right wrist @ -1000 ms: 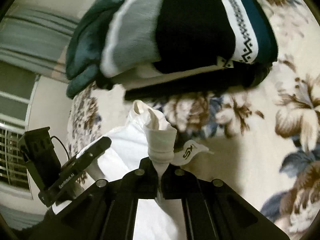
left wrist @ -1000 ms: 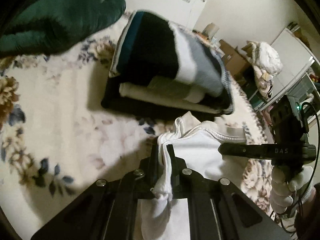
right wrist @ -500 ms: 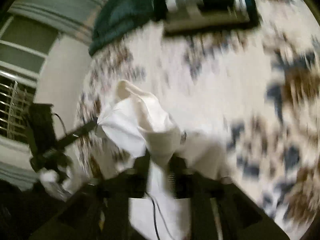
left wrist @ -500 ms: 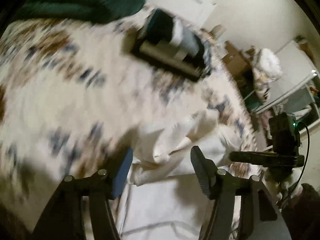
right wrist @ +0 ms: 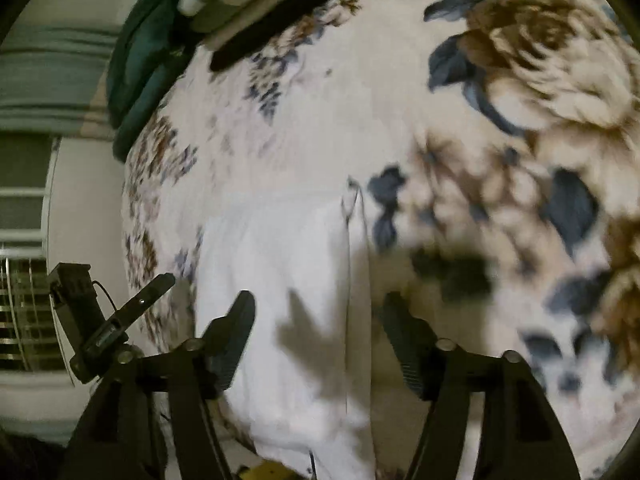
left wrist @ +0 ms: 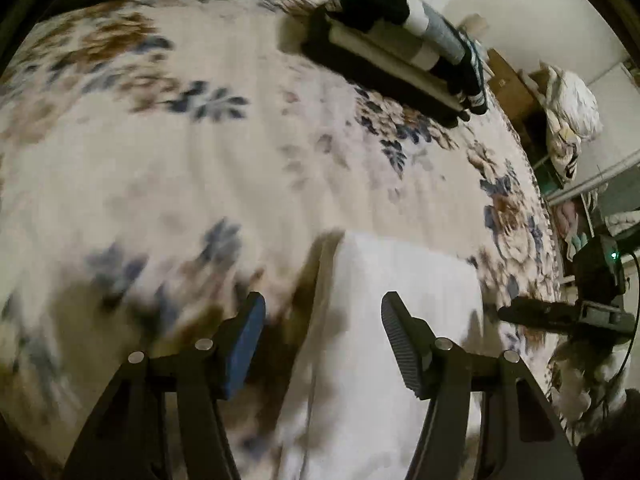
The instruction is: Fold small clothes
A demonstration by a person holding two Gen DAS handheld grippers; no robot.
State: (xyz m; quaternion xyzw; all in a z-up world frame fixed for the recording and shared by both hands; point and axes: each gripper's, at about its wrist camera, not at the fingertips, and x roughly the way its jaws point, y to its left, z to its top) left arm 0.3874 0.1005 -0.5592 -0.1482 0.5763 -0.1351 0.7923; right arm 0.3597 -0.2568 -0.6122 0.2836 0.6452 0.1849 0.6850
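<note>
A white garment [left wrist: 400, 320] lies flat on the floral bedspread [left wrist: 200, 160], folded with a straight far edge. It also shows in the right wrist view [right wrist: 280, 280]. My left gripper [left wrist: 322, 320] is open and empty, above the garment's left edge. My right gripper [right wrist: 316, 320] is open and empty, above the garment's right edge. Each gripper shows in the other's view, the right one [left wrist: 560, 314] at the right and the left one [right wrist: 120, 320] at the left.
A stack of folded clothes [left wrist: 400, 36] sits at the far side of the bed, also in the right wrist view [right wrist: 260, 8]. A dark green blanket [right wrist: 140, 60] lies beside it. Shelves and a white bundle [left wrist: 572, 120] stand off the bed's right.
Both grippers have let go of the white garment and opened. It was held bunched up near the stack; now it lies flat on the bed, and both grippers have pulled back from the stack.
</note>
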